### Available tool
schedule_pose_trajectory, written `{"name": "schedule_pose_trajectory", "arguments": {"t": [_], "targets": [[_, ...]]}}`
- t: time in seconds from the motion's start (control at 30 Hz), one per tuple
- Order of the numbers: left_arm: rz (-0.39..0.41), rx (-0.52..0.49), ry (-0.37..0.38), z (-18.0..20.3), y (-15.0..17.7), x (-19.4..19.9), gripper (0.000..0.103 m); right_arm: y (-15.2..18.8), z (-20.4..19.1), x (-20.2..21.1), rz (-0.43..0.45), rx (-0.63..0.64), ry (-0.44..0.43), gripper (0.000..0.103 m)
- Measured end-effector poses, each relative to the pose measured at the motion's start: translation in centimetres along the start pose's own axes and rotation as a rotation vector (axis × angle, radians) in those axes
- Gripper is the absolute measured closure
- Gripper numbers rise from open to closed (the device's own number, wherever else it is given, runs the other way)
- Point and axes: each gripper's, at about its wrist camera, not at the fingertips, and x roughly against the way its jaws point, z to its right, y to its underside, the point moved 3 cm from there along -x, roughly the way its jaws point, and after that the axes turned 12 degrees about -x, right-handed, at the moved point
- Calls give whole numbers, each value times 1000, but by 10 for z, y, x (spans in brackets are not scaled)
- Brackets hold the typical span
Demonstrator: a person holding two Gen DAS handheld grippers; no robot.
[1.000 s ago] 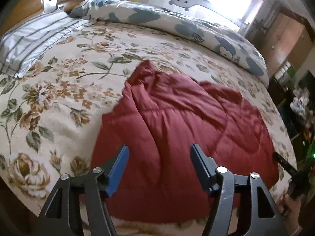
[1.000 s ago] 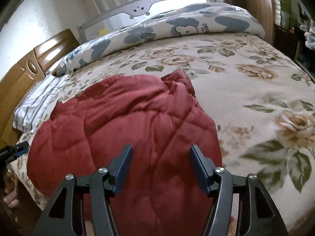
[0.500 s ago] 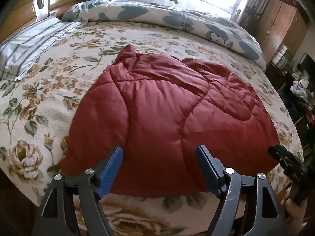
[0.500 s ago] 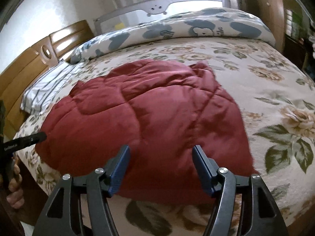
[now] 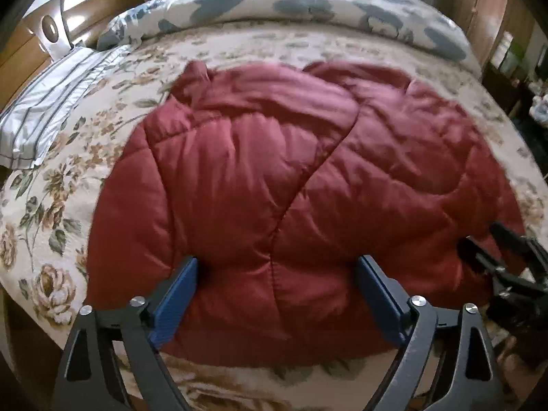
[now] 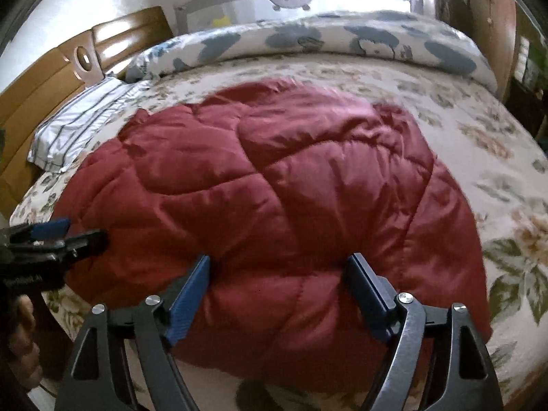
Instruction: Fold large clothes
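A dark red quilted padded garment (image 5: pixel 291 178) lies spread and rumpled on the floral bedspread (image 5: pixel 51 205); it also shows in the right wrist view (image 6: pixel 274 188). My left gripper (image 5: pixel 277 270) is open and empty, its blue pads over the garment's near edge. My right gripper (image 6: pixel 277 267) is open and empty, also over the near edge. The right gripper shows at the right of the left wrist view (image 5: pixel 503 260). The left gripper shows at the left of the right wrist view (image 6: pixel 58 239).
A striped pillow (image 5: pixel 51 113) lies at the left by the wooden headboard (image 5: pixel 51 30). A rolled blue-patterned duvet (image 5: pixel 308 10) runs along the bed's far side. Wooden wardrobes (image 5: pixel 493 17) stand at the right. The bed's near edge lies just below the grippers.
Both grippers have pulled back toward the bed's near edge and stayed open. The garment now shows spread wider and flatter than one second ago.
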Motion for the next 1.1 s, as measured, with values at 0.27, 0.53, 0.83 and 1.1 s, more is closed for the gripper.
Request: {"name": "schedule_pose_trajectory", "arguments": {"t": [0.27,0.53,0.83,1.1], "targets": [[2,-9,-6,8,5,-15,6,15,4,-6,8,1,0,22],[42,9,13,-1,10,-8,6,21,6,-5,54,11,-17,22],[35,99,-2,-48,6,-14,7,17,9,-3,40,-11,-35,21],[34,85,-22,-42,6,-21,6,-18,-24,22,55,31,-83,19]]}}
